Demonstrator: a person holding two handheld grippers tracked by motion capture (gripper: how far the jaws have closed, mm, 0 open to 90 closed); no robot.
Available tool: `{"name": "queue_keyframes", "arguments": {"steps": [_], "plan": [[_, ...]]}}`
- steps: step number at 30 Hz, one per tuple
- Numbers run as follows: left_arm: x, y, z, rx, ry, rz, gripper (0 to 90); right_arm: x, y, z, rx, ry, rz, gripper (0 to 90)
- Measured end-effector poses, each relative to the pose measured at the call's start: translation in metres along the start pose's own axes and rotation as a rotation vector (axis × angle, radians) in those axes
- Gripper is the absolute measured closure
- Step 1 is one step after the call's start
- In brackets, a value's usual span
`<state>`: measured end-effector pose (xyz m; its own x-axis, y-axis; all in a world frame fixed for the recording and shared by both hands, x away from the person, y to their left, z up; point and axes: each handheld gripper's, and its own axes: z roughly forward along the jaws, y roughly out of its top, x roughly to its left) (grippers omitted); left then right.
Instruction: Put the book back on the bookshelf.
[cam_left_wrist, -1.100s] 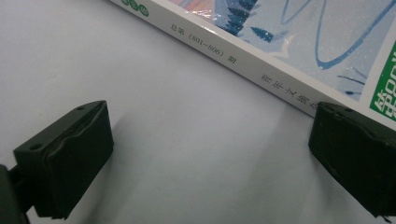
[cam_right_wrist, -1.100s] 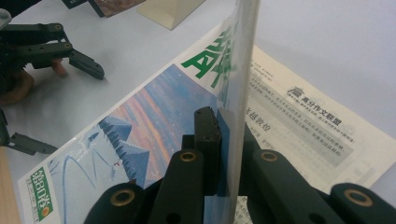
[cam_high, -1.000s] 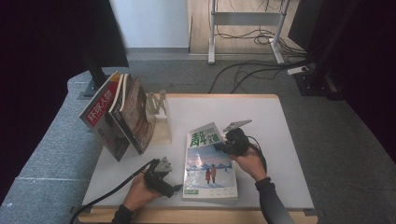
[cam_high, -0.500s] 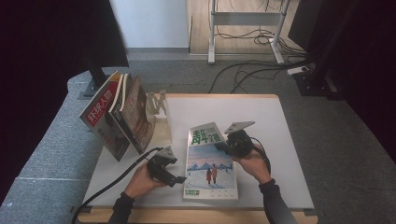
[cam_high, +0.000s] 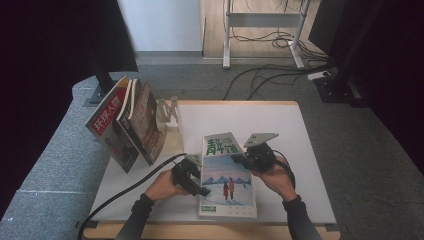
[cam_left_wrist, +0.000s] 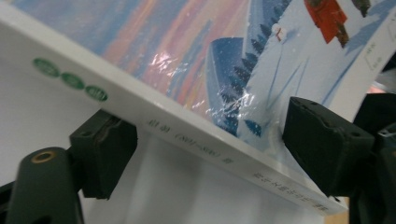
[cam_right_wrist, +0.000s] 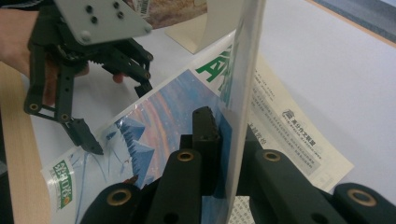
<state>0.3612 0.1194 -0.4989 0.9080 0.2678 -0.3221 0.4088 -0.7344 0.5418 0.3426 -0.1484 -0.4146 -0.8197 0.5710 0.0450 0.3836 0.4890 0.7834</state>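
1. My right gripper (cam_high: 239, 159) is clamped on the magazine's (cam_high: 227, 175) cover edge — lifted upright between the pads.
2. My left gripper's (cam_high: 200, 186) jaws have been closing, spine between them — pads not pressing.
3. Magazine lies mid-table (cam_high: 280, 120), books (cam_high: 127, 122) standing at left.

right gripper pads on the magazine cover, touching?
Touching. The right gripper view shows the right gripper shut on the lifted front cover of the magazine, a pad pressed flat against each side.
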Motion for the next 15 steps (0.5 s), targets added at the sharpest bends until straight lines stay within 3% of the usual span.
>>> {"name": "queue_keyframes", "arguments": {"steps": [7, 8, 15], "plan": [[0.0032, -0.0001, -0.0006, 0.014, -0.049, -0.038, 28.3, 0.0012, 0.0006, -0.0009, -0.003, 0.018, -0.010, 81.9], [0.0044, -0.0010, -0.0011, 0.005, -0.071, -0.049, 29.9, 0.0008, 0.0004, -0.0010, -0.003, 0.020, -0.008, 81.7], [0.0042, 0.0001, -0.0034, -0.030, -0.126, -0.066, 44.5, -0.0037, 0.0003, -0.0079, -0.022, 0.020, -0.001, 81.5]]}}
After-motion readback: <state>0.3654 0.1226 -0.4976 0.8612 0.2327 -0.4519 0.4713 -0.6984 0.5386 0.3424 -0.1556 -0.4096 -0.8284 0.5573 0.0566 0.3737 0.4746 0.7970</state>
